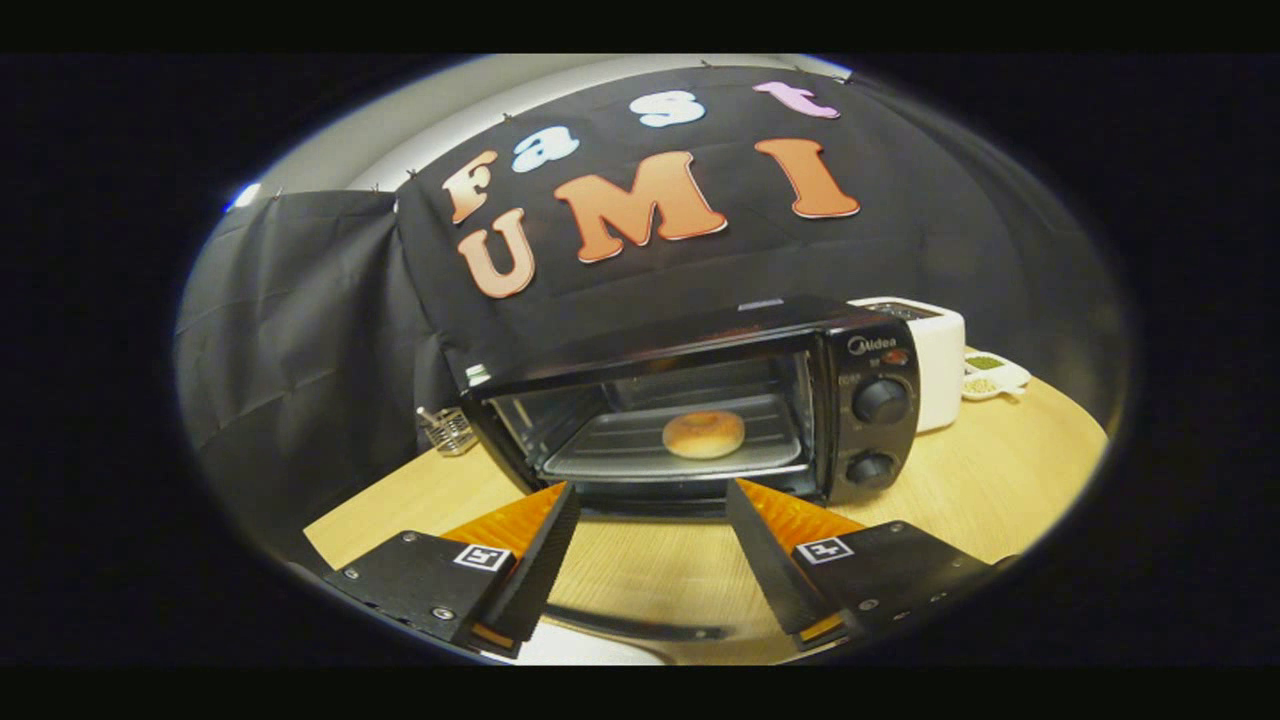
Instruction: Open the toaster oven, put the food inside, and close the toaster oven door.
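A black toaster oven [870,400] stands on the round wooden table [1000,480] with its cavity open toward me. A round golden bun [703,434] lies on the metal tray [610,455] inside the cavity. The glass door [650,575] is folded down flat in front of the oven, and its dark handle [640,628] curves across nearest me. My gripper [652,490] is open and holds nothing. Its fingertips hover above the lowered door, just short of the oven's mouth, with the bun beyond them.
A white appliance [940,370] stands right behind the oven's right side, with a small white dish [992,376] of food next to it. A small metal rack [447,430] sits at the oven's left. Black cloth walls close off the back.
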`<state>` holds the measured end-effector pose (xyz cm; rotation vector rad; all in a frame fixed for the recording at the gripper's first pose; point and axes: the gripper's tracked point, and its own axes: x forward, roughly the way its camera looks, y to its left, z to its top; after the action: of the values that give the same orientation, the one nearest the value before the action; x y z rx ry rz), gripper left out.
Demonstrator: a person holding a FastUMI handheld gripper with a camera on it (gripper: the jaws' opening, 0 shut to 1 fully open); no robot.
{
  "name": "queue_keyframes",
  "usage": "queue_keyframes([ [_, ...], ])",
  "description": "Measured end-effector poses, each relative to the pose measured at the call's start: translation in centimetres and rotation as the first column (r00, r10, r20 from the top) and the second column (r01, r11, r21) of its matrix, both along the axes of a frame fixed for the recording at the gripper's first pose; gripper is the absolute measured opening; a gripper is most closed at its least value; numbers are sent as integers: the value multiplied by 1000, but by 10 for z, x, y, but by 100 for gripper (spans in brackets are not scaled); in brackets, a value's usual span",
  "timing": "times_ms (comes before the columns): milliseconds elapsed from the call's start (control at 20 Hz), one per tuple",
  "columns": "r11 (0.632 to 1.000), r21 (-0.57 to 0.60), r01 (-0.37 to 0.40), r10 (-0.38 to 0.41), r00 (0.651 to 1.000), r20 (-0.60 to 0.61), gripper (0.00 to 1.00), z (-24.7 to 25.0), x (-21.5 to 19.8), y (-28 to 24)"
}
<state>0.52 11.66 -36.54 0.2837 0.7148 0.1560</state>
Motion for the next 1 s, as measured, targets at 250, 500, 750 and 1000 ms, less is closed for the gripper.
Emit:
queue_keyframes([
  [250, 999, -16, -45, 44, 997, -70, 88, -5, -53, 12],
  [500, 998, -32, -56, 51, 987, -151, 88, -12, -95, 26],
  [750, 984, -175, -23, -12, 980, -197, 88, -26, -116, 6],
  [1000, 976, -217, -27, -32, 965, -262, 88, -40, -120, 10],
])
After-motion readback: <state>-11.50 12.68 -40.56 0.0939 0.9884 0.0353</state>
